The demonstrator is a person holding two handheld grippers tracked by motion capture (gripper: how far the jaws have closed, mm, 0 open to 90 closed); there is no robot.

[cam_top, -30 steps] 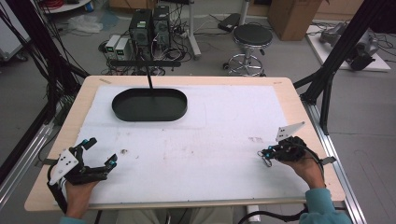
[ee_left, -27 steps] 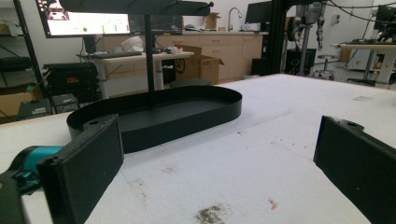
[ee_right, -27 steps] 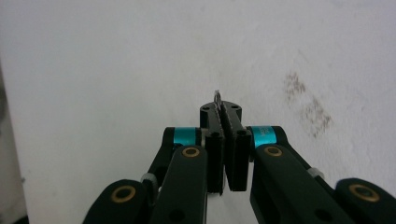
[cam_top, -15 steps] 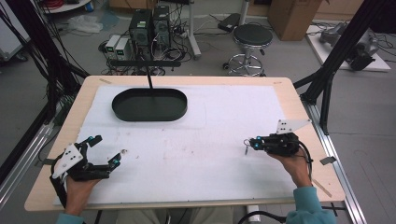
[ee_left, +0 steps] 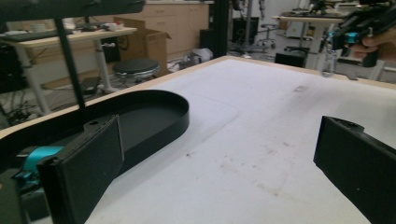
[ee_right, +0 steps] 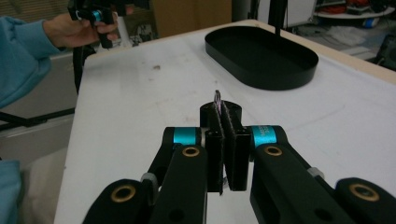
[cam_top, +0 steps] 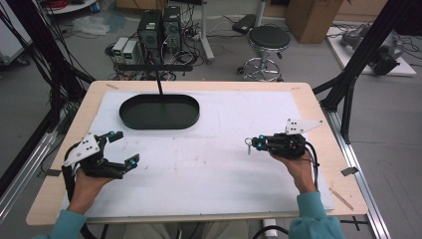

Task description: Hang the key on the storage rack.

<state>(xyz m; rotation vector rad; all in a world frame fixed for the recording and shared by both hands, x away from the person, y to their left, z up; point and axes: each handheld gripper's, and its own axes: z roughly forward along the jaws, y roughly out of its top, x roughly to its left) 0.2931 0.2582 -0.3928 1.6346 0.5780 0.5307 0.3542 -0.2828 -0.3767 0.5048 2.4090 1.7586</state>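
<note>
While both hands hover above the white mat (cam_top: 209,149) that covers most of the wooden table (cam_top: 318,107), the right gripper (cam_top: 251,144) has its two jaws pressed together on one small metal ring (cam_top: 248,144) — a thin loop that sticks out past the pads and, in the left gripper view, hangs below the fingertips. It sits over the right half of the mat, nearer the table's right edge than its middle, pointing toward the left. From the right gripper view the ring's (ee_right: 217,100) edge shows as a sliver pinched between the two pads (ee_right: 215,140), which meet with no gap. One left gripper (cam_top: 122,148) is held over the mat's near left corner, its two jaws spread wide with nothing between them; in the left gripper view each black pad (ee_left: 95,163) stands at one side with bare mat between. One black oval tray (cam_top: 159,111) lies toward the far left corner of the mat, empty — well apart from both grippers. One grey three-cornered plate (cam_top: 302,125) rides on the right gripper, another (cam_top: 83,148) on the left.
</note>
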